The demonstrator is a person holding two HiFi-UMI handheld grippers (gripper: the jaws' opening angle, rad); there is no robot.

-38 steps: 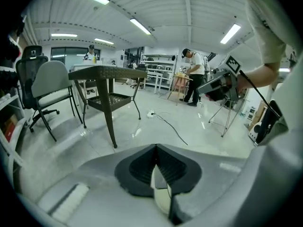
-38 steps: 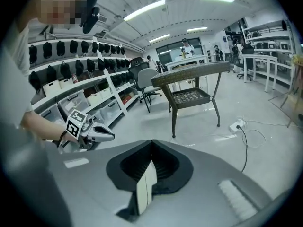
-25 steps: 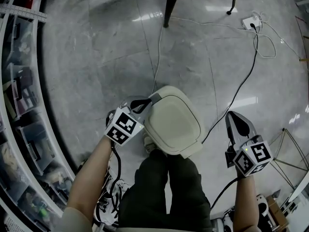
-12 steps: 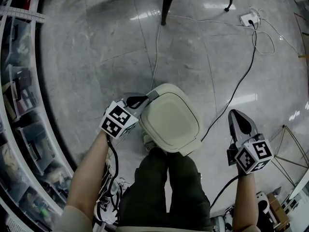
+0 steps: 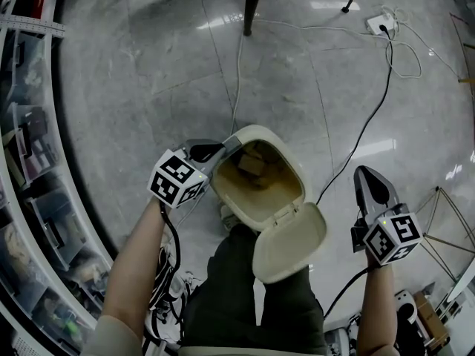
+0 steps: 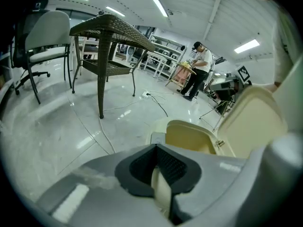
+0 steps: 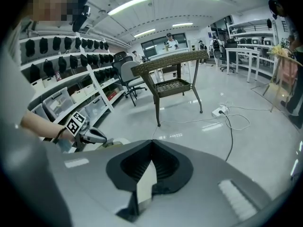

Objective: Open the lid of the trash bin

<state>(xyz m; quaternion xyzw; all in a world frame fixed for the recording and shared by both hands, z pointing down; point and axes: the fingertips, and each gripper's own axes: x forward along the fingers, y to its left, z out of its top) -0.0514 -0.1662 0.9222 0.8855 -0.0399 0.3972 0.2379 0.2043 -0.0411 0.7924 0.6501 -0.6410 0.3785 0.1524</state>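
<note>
The cream trash bin (image 5: 285, 170) stands on the floor in front of my legs. Its lid (image 5: 291, 243) is swung open toward me, hinged at the near side. Brown waste (image 5: 252, 166) shows inside. My left gripper (image 5: 220, 151) is shut, its tip against the bin's far-left rim by the grey latch. In the left gripper view the shut gripper (image 6: 158, 150) points at the open bin (image 6: 189, 135) and the raised lid (image 6: 255, 122). My right gripper (image 5: 369, 186) is shut on nothing, to the right of the bin and apart from it. The right gripper view shows the right gripper (image 7: 151, 143), jaws together.
A black cable (image 5: 364, 136) runs across the marble floor to a power strip (image 5: 377, 24). Chair legs (image 5: 252, 6) stand at the far side. Shelves with bins (image 5: 30, 147) curve along the left. A wicker table (image 6: 111, 27) and a distant person (image 6: 199, 70) appear in the left gripper view.
The bin's lid, shut in both earlier frames, has flipped open toward me. The left gripper stayed at the bin's far-left rim, shifting slightly left. The right gripper has barely moved.
</note>
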